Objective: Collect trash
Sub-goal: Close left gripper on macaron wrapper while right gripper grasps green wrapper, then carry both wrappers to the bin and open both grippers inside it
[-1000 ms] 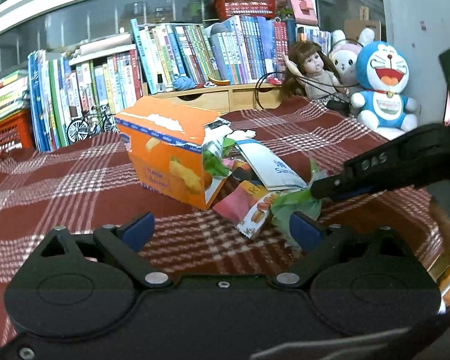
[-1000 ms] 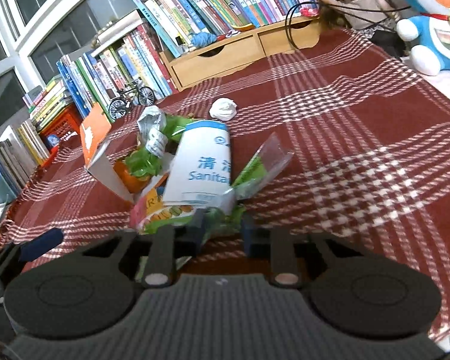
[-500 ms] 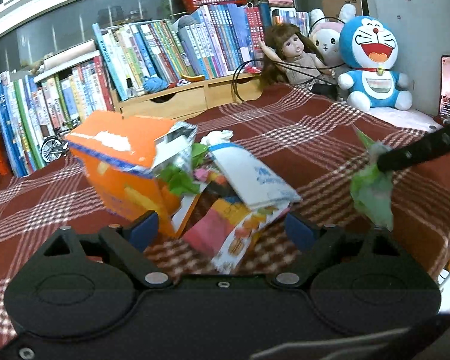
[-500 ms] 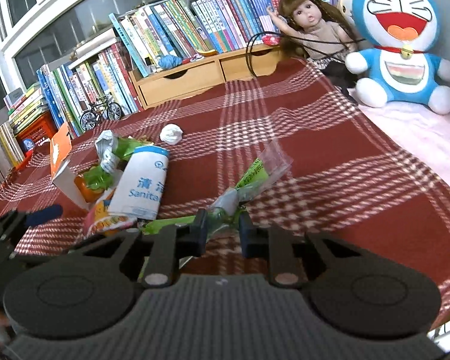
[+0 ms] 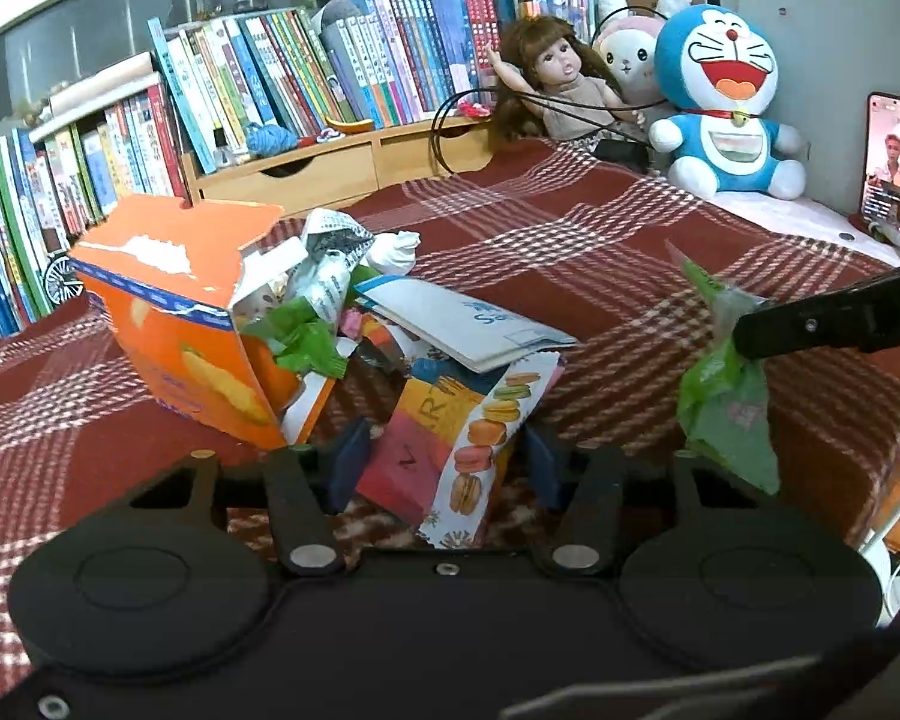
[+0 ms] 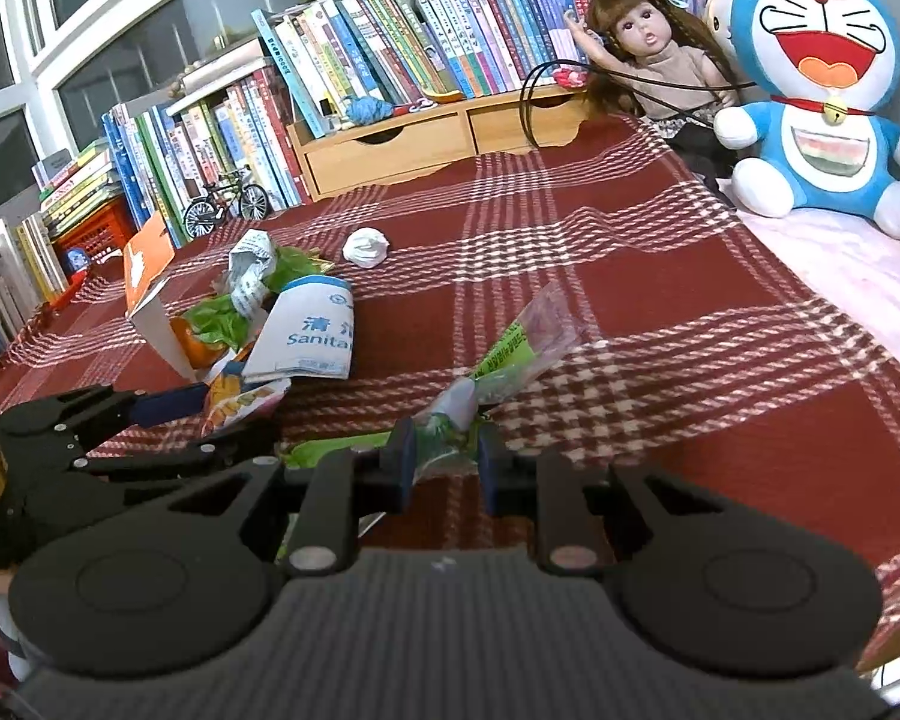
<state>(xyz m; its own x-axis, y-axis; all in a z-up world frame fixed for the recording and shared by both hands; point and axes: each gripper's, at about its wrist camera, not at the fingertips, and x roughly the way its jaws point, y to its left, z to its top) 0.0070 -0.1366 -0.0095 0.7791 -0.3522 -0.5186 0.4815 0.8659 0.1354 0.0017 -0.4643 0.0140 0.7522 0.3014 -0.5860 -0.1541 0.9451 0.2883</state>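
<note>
A macaron-print snack wrapper (image 5: 450, 450) stands on the red checked cloth (image 5: 570, 252), and my left gripper (image 5: 444, 462) is shut on its sides. Behind it a torn orange box (image 5: 174, 324) lies on its side, spilling green and silver wrappers (image 5: 306, 336). A white sanitary bag (image 5: 468, 324) rests on top of the pile. A crumpled white paper ball (image 6: 365, 247) sits farther back. My right gripper (image 6: 444, 462) is shut on a green and clear plastic wrapper (image 6: 510, 348). It holds this wrapper lifted at the right of the pile, where the wrapper (image 5: 726, 408) hangs down.
Rows of books and a wooden drawer unit (image 5: 306, 174) line the back. A doll (image 5: 561, 90), a blue cat plush (image 5: 720, 102) and a propped phone (image 5: 891, 162) stand at the back right. A toy bicycle (image 6: 225, 207) is by the books. The table's right edge is close.
My left gripper moved forward and narrowed its jaws onto the macaron wrapper. My right gripper pulled the green wrapper out of the pile and carried it to the right.
</note>
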